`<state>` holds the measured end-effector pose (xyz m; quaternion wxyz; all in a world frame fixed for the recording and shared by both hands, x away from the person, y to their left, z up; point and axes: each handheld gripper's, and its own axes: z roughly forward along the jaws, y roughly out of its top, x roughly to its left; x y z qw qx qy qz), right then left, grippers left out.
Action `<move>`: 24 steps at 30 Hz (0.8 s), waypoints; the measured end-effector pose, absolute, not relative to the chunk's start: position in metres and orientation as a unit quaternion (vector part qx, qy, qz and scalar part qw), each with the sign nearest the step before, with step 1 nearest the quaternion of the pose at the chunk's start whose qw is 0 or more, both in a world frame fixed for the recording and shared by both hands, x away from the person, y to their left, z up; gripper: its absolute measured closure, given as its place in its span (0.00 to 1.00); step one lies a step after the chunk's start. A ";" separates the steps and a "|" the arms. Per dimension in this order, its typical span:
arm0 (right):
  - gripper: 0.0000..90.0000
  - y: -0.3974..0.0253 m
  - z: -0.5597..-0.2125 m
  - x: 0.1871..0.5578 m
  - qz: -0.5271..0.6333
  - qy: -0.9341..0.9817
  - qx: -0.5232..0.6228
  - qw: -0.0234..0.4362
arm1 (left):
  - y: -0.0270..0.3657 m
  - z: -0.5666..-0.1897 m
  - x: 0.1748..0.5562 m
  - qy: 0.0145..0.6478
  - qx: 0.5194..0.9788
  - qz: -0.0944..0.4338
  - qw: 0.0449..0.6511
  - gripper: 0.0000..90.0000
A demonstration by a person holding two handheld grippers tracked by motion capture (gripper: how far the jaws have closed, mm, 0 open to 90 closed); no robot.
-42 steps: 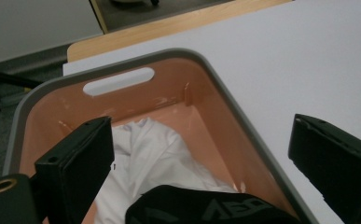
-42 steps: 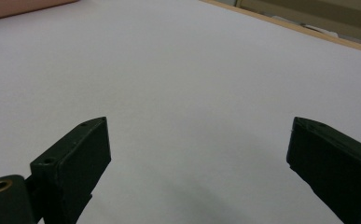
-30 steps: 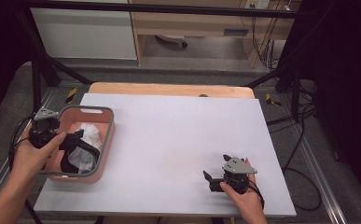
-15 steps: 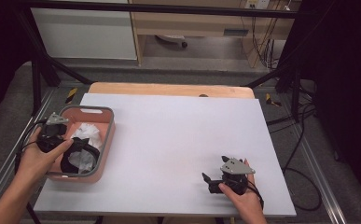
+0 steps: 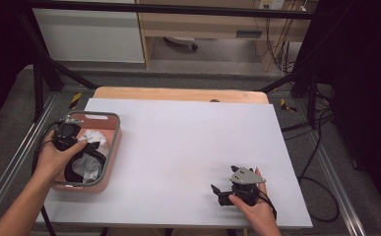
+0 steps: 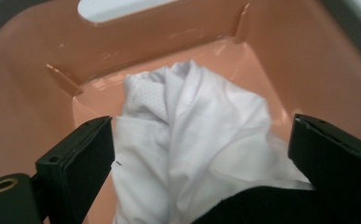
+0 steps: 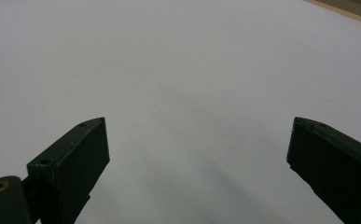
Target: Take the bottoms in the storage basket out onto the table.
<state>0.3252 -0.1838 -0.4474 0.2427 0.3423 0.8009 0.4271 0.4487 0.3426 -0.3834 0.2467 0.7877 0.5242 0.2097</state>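
Right claw: the right claw (image 5: 218, 189) rests low at the near right of the worktop (image 5: 188, 142), held by the right hand (image 5: 252, 206); its jaws stand wide apart with nothing between them, and its own view looks out over bare white surface (image 7: 178, 93).
Left claw: the left claw (image 5: 87, 150) is down inside the basket (image 5: 110, 162) at the near left edge, in the left hand (image 5: 55, 157); its jaws are spread wide and grip nothing yet.
White cloth: the white cloth (image 6: 192, 149) lies crumpled on the basket floor, directly ahead of the left claw and between its two jaws; from above it shows as a pale bundle (image 5: 90, 164).
Black strap: a black strap (image 6: 257, 205) crosses the near bottom of the left gripper view, lying over the cloth's near end.
Key relation: the cloth's main fold runs away from the claw, roughly along its line of sight, so the jaws straddle it across its narrow way; closing them where they stand would likely pinch the bundle.
Nearer hand: the left by far; the right claw is well apart, across the worktop.
Views compared: the left gripper view shows the cloth's mesh patch, its folds and the jaw gap on each side, while the high view shows where the basket sits and how far off the right claw is.
Far end: the basket's handle slot (image 6: 117, 7) lies beyond the cloth.
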 end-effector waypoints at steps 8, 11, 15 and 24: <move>0.06 -0.182 -0.449 0.326 0.425 0.805 0.338 0.238 | 0.343 -0.397 0.459 0.534 0.790 0.195 0.229 0.06; 0.06 -0.182 -0.449 0.325 0.424 0.806 0.338 0.237 | 0.342 -0.399 0.460 0.534 0.793 0.191 0.224 0.06; 0.06 -0.182 -0.449 0.325 0.423 0.808 0.336 0.235 | 0.341 -0.405 0.462 0.536 0.794 0.182 0.221 0.05; 0.06 -0.180 -0.450 0.326 0.421 0.811 0.333 0.233 | 0.344 -0.416 0.466 0.543 0.796 0.166 0.211 0.01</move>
